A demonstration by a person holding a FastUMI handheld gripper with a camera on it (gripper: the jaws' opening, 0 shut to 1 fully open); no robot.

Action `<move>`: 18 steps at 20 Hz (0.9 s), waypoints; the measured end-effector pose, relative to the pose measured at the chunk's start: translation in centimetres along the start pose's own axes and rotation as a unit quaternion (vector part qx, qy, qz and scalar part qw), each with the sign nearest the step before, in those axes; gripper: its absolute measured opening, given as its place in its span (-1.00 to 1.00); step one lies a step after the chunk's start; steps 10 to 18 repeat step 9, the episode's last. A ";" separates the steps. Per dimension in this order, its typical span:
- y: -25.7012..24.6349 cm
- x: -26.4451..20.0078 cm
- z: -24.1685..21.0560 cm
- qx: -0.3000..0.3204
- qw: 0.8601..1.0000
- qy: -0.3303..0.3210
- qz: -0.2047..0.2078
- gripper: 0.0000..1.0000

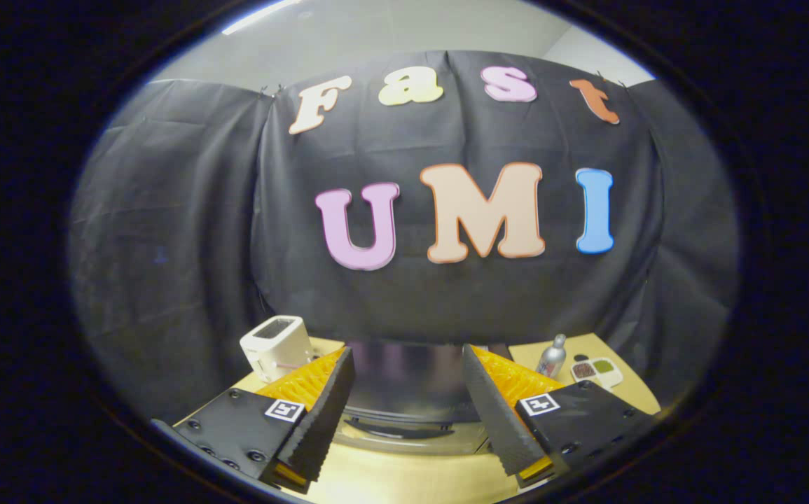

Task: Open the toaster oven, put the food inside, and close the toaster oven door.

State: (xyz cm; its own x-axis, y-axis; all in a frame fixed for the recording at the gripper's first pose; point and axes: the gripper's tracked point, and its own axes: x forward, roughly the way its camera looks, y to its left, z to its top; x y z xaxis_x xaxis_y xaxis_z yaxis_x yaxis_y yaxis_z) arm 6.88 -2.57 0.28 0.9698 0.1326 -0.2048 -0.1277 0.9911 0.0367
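- The gripper [408, 399] hangs above a light wooden table [404, 483] with its two fingers spread wide apart and nothing held between them.
- In the gap between the fingers, just ahead of them, sits the toaster oven [408, 399]: a dark, shiny body seen from above and in front, with a curved handle [404, 427] running across its front. The door looks closed, though the steep angle makes this hard to confirm.
- What is inside the oven cannot be told; the dark surface gives only reflections.
- To the left, beyond the left finger, a white pop-up toaster [277, 346] stands upright on the table. Its top slot is dark, and its contents cannot be made out.
- To the right, beyond the right finger, a small silver bottle [552, 357] with a narrow cap stands upright.
- Just beside the bottle, farther right, lies a white divided dish [597, 371]. One compartment holds something dark reddish brown, another holds something green; a third, nearer part appears pale.
- Black cloth [187, 231] hangs behind the table as a backdrop.
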 end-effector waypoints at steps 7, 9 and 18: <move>-4.2 -3.4 9.4 -0.025 0.998 -0.058 0.017 0.91; -5.3 -4.4 10.3 -0.015 0.998 -0.058 0.020 0.91; -5.3 -4.4 10.3 -0.015 0.998 -0.058 0.020 0.91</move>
